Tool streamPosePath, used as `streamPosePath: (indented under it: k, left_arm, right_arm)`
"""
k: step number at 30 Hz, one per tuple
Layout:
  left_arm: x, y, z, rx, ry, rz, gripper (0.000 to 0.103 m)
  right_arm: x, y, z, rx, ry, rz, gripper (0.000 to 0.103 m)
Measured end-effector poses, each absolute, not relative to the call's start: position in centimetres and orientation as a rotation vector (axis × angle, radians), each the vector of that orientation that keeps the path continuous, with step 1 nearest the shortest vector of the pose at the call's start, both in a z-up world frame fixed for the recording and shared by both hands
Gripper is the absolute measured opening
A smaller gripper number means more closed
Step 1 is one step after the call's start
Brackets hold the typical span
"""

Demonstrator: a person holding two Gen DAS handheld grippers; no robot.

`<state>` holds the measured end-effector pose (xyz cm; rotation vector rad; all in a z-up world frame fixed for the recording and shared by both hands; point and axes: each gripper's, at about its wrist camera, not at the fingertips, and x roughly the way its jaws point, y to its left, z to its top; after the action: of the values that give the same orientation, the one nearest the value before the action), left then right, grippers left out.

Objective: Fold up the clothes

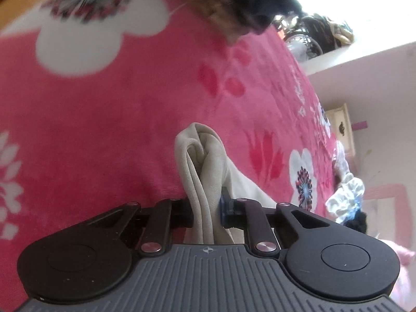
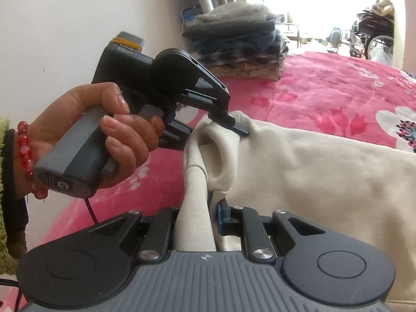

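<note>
The left hand [image 2: 104, 135] wore red beads [image 2: 24, 153] and a fuzzy green sleeve [image 2: 4, 182]. At six o'clock, each gripper was black and grey with silver screws.

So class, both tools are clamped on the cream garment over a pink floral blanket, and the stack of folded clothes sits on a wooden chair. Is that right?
Not quite. The stack of folded clothes sits on the pink floral blanket itself, by the wall, as the right wrist view shows. The rest holds: the left tool and right tool are both clamped on the cream garment.
</note>
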<state>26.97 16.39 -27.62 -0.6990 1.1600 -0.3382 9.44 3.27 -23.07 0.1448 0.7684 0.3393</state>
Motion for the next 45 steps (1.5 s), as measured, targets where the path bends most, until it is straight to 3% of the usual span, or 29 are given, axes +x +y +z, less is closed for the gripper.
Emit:
streamPosePath:
  k: [19,32,36,41,45]
  left_arm:
    - [23.3,0.9,-15.8,-0.414,0.999,-0.408,0.014]
    - [21.4,-14.3,-16.2,-0.239,1.033,-0.583,0.014]
    - [21.0,-18.5,-18.1,-0.176,1.104,-0.69,0.034]
    - [20.0,-18.7,-18.3,-0.231,1.098,-0.789,0.044]
    - [19.6,-16.7,-18.2,-0.185,1.039,-0.73,0.045]
  right_arm:
    - [3.6,-8.6,-16.2,0.469,0.562,0.177,0.016]
    - [-1.0,-21.9,-16.6,0.782,0.473,-0.051,0.016]
    - [-2.0,-25.9,-19.2,0.895,0.481,-0.138,0.016]
    - [-2.9,-30.1,-23.8,1.073,0.51,-0.218,0.016]
    - [-3.7,-32.2,-25.6,1.162,0.483,-0.234,0.016]
